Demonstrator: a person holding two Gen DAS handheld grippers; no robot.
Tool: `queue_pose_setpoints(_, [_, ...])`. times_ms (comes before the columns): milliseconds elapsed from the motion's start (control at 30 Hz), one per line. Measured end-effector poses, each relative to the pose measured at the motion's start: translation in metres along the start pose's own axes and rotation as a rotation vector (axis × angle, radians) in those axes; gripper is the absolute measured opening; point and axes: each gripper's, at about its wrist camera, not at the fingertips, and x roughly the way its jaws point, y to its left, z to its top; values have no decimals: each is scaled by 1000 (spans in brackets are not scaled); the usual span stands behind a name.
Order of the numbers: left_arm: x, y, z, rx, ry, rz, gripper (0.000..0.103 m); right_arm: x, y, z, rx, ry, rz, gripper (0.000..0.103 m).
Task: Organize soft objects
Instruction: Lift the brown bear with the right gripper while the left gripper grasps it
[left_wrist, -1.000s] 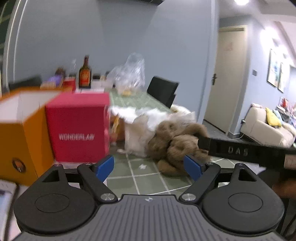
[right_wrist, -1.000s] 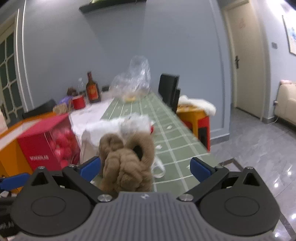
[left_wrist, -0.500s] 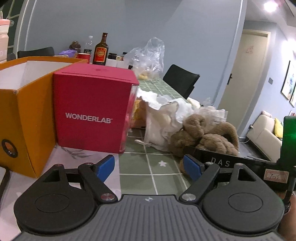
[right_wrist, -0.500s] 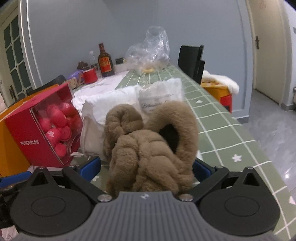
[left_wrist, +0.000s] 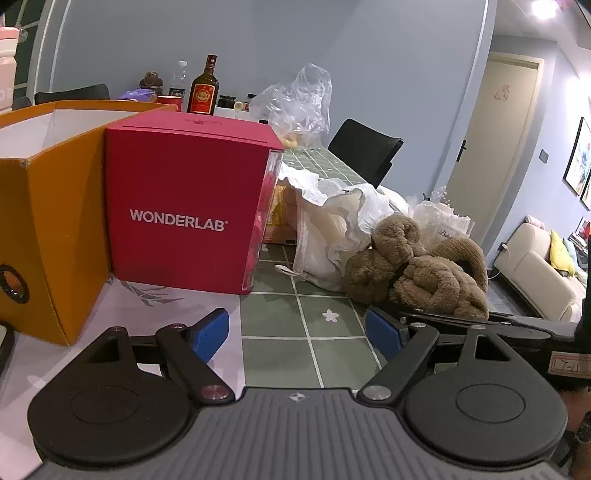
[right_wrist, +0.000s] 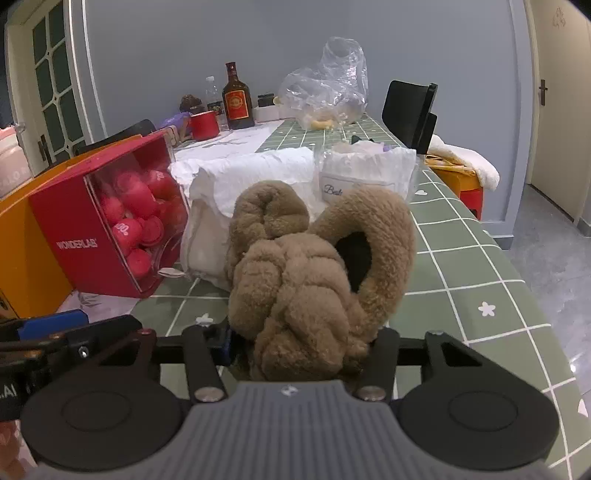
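You are taking hold of the brown plush slippers (right_wrist: 314, 280), which are lying in a heap on the green checked table (right_wrist: 480, 258) just in front of a white bag (right_wrist: 251, 177) and near the red WONDERLAB box (right_wrist: 96, 236). Your right gripper (right_wrist: 301, 345) is reaching into the near end of the heap, and its jaws have just been closing with the plush bunched between them; the fabric is hiding the pads, but the arms are sitting tight against the pile on both sides, so I judge the grip as made or very nearly made. Your left gripper (left_wrist: 297, 334) is hanging over bare table with its 2 blue pads (left_wrist: 208, 332) spread wide and nothing between them. The next move, as I read it, is calling for a lift that is checking whether both slippers are coming up together or 1 is slipping free, then a carry toward a container. The left wrist view is showing what the right one is not: the open orange box (left_wrist: 51, 236) beside the red box, a likely destination, and the right gripper's arm lying low along the table under the heap. The right wrist view alone is showing the dark opening of 1 slipper and the pink capsules behind the red box's clear side.
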Motion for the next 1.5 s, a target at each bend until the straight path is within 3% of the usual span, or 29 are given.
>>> queue_pose_setpoints(400, [-20, 13, -4, -31, -8, 33, 98, -31, 8, -16, -5, 11, 56, 42])
queue_pose_setpoints(667, [-36, 20, -8, -58, -11, 27, 98, -51, 20, -28, -28, 32, 87, 43])
queue_pose_setpoints(967, [-48, 21, -9, -48, -30, 39, 98, -74, 18, -30, -9, -5, 60, 79])
queue_pose_setpoints(1067, [-51, 20, -10, -40, -31, 34, 98, -85, 17, -31, -29, -26, 61, 84])
queue_pose_setpoints(1433, [-46, 5, -13, -27, 12, -50, 98, -109, -10, -35, 33, -82, 114, 85])
queue_pose_setpoints(1500, [-44, 0, -10, -31, 18, -56, 98, -122, -22, -31, 82, -130, 145, 95])
